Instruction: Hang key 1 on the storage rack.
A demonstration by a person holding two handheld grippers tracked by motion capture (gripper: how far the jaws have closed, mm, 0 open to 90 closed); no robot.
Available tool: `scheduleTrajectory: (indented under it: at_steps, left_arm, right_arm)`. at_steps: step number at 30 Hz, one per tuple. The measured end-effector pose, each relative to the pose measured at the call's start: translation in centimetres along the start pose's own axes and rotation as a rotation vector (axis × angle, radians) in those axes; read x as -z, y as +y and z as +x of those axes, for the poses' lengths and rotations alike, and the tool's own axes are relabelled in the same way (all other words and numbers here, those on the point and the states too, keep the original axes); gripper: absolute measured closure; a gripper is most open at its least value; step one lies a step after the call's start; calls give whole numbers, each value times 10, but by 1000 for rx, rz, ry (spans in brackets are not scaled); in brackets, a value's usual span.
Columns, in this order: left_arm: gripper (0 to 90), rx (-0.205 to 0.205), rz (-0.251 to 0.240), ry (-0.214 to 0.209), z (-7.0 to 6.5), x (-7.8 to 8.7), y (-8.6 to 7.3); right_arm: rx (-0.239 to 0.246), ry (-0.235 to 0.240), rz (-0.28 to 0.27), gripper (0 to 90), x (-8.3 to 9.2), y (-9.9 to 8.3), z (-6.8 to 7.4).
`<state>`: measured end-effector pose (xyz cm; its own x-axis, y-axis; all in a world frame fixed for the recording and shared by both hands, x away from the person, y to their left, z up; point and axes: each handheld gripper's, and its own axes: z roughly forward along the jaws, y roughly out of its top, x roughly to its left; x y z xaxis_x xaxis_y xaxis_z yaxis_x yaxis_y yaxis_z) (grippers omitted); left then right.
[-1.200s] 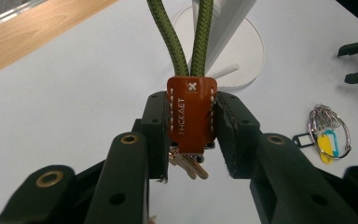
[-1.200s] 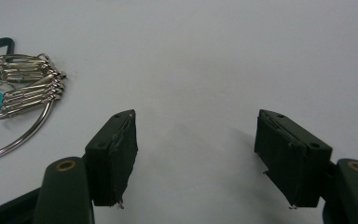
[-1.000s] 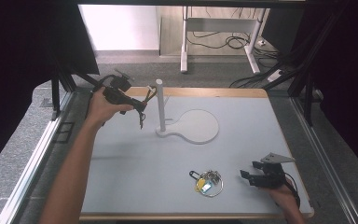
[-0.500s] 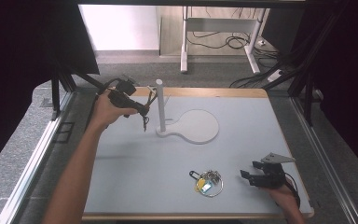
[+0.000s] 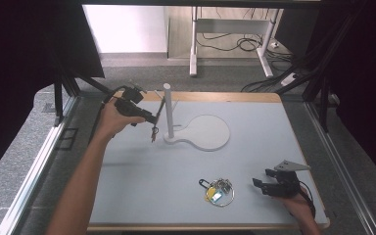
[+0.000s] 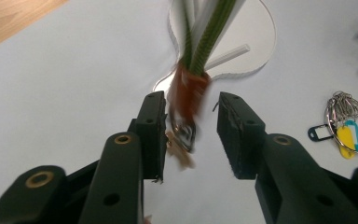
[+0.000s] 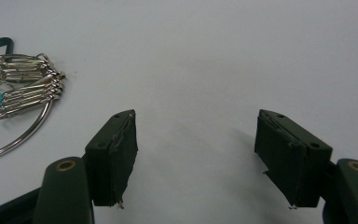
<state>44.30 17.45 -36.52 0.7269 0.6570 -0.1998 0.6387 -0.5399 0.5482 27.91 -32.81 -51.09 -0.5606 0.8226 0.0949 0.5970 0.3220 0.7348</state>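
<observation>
No readable writing on the lanyard (image 6: 204, 42) or key ring (image 5: 219, 190).

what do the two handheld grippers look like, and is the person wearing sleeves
Both the left gripper and the right gripper have black blocky jaws with brass-coloured pivot screws. The right gripper carries a grey three-cornered plate on top. The forearms are bare, with no sleeves.

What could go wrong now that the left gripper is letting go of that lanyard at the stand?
1. The left gripper has just been opening; the blurred green lanyard with its metal clip hangs between the jaws untouched. If its loop isn't seated on the white post, it could slide off.
2. The swinging clip might snag a jaw on withdrawal.
3. The open right gripper sits close to the key ring and could nudge it.
</observation>
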Motion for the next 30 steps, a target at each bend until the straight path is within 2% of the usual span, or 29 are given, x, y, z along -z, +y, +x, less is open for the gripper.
scheduleTrajectory:
  at_steps: [7, 12, 15, 19, 20, 25, 26, 29, 30]
  left_arm:
    - [603, -7, -26, 23, -5, 7, -13]
    - [564, -17, -57, 19, -13, 12, -22]
    - [541, -44, -92, 24, -22, 18, -33]
    - [527, -56, -138, 11, -32, 24, -48]
    - [525, -56, -138, 11, -32, 24, -48]
    - [515, -75, -139, 6, -43, 20, -72]
    - [513, -75, -139, 6, -43, 20, -72]
    - [508, -78, -139, 14, -50, 17, -89]
    - [507, -72, -152, 15, -52, 16, -93]
  right_arm:
    - [1, -2, -3, 301, 1, 1, 0]
    - [8, -3, -13, 301, 2, 2, 2]
    - [14, -2, -26, 301, 3, 3, 3]
    - [19, 9, -39, 301, 7, 5, 5]
    - [23, 10, -43, 301, 7, 5, 5]
    - [45, 24, -36, 300, 7, 7, 8]
    - [49, 25, -36, 300, 7, 7, 9]
    - [48, 24, -39, 300, 8, 8, 9]
    - [49, 23, -38, 300, 8, 8, 9]
